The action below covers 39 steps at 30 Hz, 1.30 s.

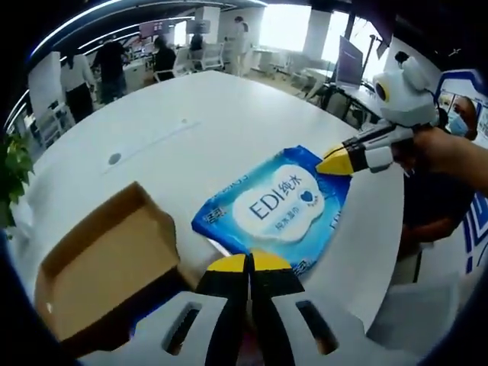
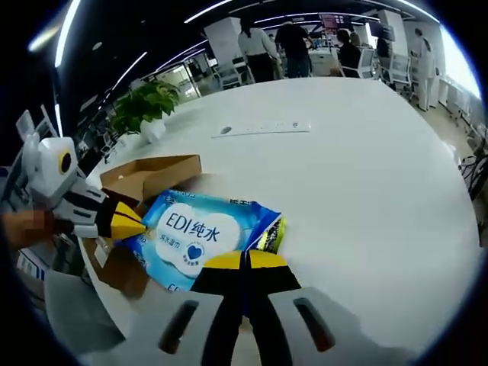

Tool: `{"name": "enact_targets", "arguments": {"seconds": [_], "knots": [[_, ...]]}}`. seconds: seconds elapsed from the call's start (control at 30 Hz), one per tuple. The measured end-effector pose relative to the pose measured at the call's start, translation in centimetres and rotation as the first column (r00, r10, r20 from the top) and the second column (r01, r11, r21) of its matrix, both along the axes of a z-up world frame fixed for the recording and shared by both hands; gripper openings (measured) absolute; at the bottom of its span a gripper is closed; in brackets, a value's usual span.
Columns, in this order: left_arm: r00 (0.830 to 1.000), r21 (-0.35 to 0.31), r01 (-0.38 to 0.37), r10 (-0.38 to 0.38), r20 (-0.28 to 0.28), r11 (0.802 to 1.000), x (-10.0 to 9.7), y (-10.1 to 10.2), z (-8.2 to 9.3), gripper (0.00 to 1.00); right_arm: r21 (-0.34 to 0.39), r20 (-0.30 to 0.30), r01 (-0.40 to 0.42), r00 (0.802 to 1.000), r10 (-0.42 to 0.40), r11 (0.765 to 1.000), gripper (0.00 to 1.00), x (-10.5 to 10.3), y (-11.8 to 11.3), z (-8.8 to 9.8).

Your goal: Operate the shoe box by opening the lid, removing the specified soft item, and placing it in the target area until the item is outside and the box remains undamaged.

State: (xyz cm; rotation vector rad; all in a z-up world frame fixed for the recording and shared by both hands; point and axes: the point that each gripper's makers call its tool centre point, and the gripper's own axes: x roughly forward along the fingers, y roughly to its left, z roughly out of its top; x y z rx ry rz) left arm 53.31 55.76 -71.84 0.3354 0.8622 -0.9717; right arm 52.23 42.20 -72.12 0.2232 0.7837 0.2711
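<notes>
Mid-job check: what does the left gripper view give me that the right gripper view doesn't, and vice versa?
Left gripper view: the open shoe box from above, its inside bare, and the hand holding the right tool. Right gripper view: the crumpled green end of the pack. Shared: the blue wipes pack, outside the box, pinched by the left tool and right tool; the white table.
</notes>
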Motion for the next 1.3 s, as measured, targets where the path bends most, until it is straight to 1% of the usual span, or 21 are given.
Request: {"name": "enact_targets", "arguments": {"seconds": [0.13, 0.37, 0.5, 0.57, 0.63, 0.73, 0.83, 0.97, 1.03, 1.07, 1.13, 1.17, 1.23, 1.3], "knots": [[1.000, 0.035, 0.031, -0.030, -0.005, 0.999, 0.3, -0.2, -1.1, 0.00, -0.003, -0.013, 0.001, 1.000, -0.001, 1.000, 0.00, 0.3, -0.2, -0.9], [0.998, 0.072, 0.066, -0.065, -0.011, 0.995, 0.8, -0.5, -2.4, 0.00, -0.011, -0.023, 0.003, 1.000, -0.004, 1.000, 0.00, 0.9, -0.4, -2.1], [0.995, 0.099, 0.097, -0.097, -0.005, 0.990, 0.7, -0.8, -3.0, 0.00, -0.011, -0.025, 0.011, 1.000, -0.011, 1.000, 0.00, 1.1, -0.6, -2.5], [0.995, 0.104, 0.102, -0.102, -0.009, 0.989, 0.7, -0.9, -3.3, 0.00, -0.012, -0.026, 0.015, 1.000, -0.015, 1.000, 0.00, 1.2, -0.7, -2.8], [0.994, 0.110, 0.106, -0.106, -0.010, 0.988, 0.7, -0.9, -3.6, 0.00, -0.009, -0.029, 0.019, 0.999, -0.020, 1.000, 0.00, 1.2, -0.8, -3.2], [0.992, 0.131, 0.124, -0.126, 0.007, 0.984, 1.0, -0.9, -3.5, 0.00, -0.004, -0.030, 0.026, 0.999, -0.026, 1.000, 0.00, 1.3, -0.8, -3.7], [0.990, 0.152, 0.135, -0.138, 0.011, 0.979, 1.2, -0.8, -3.7, 0.00, 0.001, -0.033, 0.029, 0.999, -0.029, 1.000, 0.00, 1.3, -0.6, -3.9], [0.983, 0.195, 0.173, -0.181, 0.024, 0.965, 0.9, -0.7, -3.9, 0.00, -0.008, -0.028, 0.025, 0.999, -0.025, 1.000, 0.00, 1.3, -0.5, -4.1], [0.977, 0.220, 0.197, -0.211, 0.040, 0.955, 0.9, -0.7, -4.0, 0.00, -0.006, -0.026, 0.029, 0.999, -0.029, 1.000, 0.00, 1.4, -0.6, -4.2], [0.970, 0.240, 0.218, -0.237, 0.051, 0.946, 0.8, -0.7, -4.0, 0.00, -0.004, -0.025, 0.031, 0.999, -0.031, 1.000, 0.00, 1.4, -0.6, -4.2], [0.964, 0.259, 0.236, -0.260, 0.062, 0.937, 0.8, -0.7, -4.2, 0.00, -0.002, -0.025, 0.035, 0.999, -0.035, 0.999, 0.00, 1.4, -0.6, -4.2], [0.956, 0.276, 0.256, -0.285, 0.070, 0.926, 0.7, -0.7, -4.2, 0.00, -0.003, -0.025, 0.038, 0.999, -0.038, 0.999, 0.00, 1.4, -0.6, -4.2], [0.948, 0.295, 0.274, -0.309, 0.078, 0.915, 0.6, -0.6, -4.4, 0.00, -0.004, -0.024, 0.041, 0.999, -0.041, 0.999, 0.00, 1.3, -0.7, -4.2], [0.949, 0.292, 0.271, -0.305, 0.077, 0.917, 0.7, -0.6, -4.3, 0.00, -0.003, -0.030, 0.056, 0.998, -0.056, 0.998, 0.00, 1.3, -0.8, -4.3]]}}
